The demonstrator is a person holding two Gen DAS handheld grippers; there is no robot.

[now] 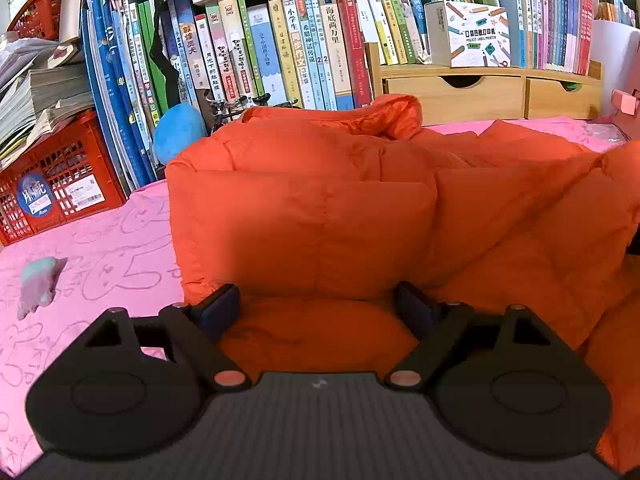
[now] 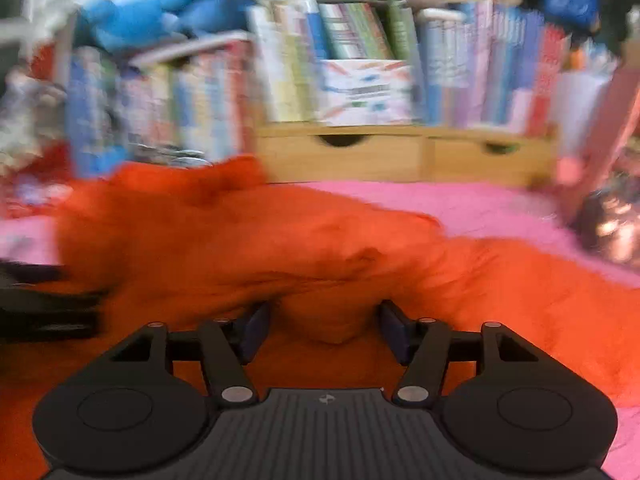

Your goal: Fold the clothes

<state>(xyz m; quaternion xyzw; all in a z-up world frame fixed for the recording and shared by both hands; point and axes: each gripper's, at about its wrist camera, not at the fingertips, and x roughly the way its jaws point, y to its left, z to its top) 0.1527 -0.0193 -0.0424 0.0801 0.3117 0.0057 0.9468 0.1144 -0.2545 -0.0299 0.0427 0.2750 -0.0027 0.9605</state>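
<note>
Pink cover (image 1: 100, 248), orange jacket (image 1: 312, 216), both grippers angled down

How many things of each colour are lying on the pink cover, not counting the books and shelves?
Orange: 1, the puffy jacket
Blue: 1, the round plush
Pale green and pink: 1, the small soft toy
Total: 3

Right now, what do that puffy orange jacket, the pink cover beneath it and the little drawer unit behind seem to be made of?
Orange jacket: likely smooth synthetic shell with padding; stitched, puffed panels and a matte sheen.
Pink cover: soft, matte fabric, apparently printed with outline drawings; exact fibre unclear.
Drawer unit: pale wood or bamboo look, visible grain, cut-out finger pulls.
</note>
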